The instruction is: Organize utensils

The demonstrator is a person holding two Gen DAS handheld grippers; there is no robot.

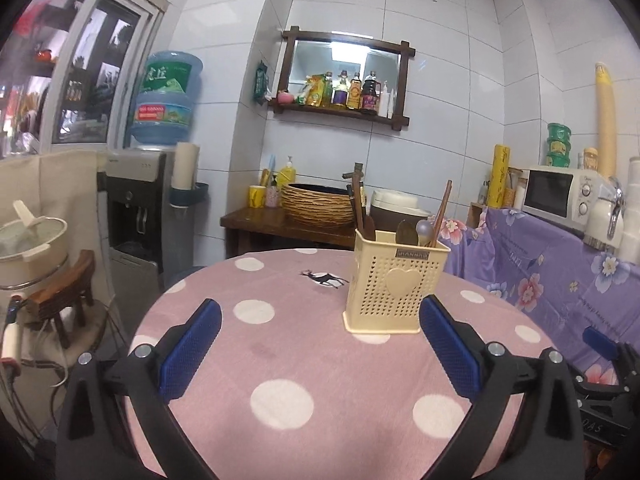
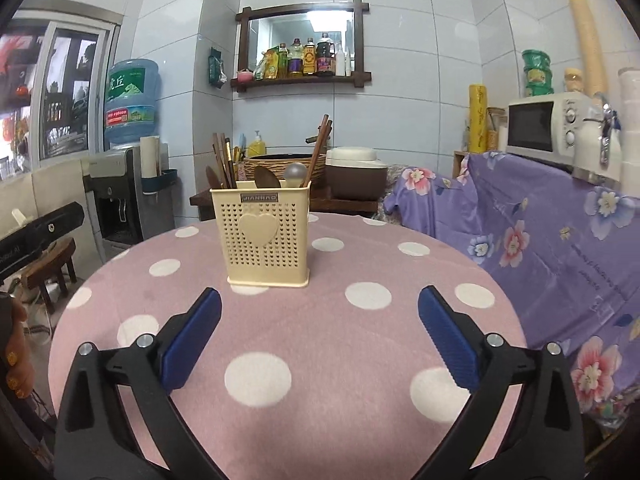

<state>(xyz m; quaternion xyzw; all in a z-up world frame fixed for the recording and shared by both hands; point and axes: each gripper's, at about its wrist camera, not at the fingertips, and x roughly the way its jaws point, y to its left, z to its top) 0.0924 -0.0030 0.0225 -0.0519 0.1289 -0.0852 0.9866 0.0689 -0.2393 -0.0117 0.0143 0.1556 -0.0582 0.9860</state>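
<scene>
Left wrist view first: the left gripper (image 1: 320,344) is seen with its blue pads spread wide, and nothing is caught between them. Over the pink dotted tablecloth (image 1: 256,360) it hangs, and the cream utensil holder (image 1: 394,284) is found just beyond the right-hand pad, to the far right of the gap, upright on the cloth. No pad is touching it.

From the right wrist camera, the right gripper (image 2: 320,340) is likewise shown fully parted and empty. There the same holder (image 2: 262,236) is placed farther off, ahead and a little left of centre, well clear of both pads.

Inside the holder, brown chopsticks (image 2: 224,160), a wooden spoon (image 2: 266,178) and a grey round-headed spoon (image 2: 295,172) are stood on end, with another pair of sticks (image 2: 320,144) leaned to the right. Their lower halves are hidden behind the perforated wall, so which compartment each sits in cannot be told.

At the right edge of the left wrist view, only part of the other gripper is caught. At the left edge of the right wrist view, a black bar is cut off, and a hand (image 2: 18,356) is only partly shown.
</scene>
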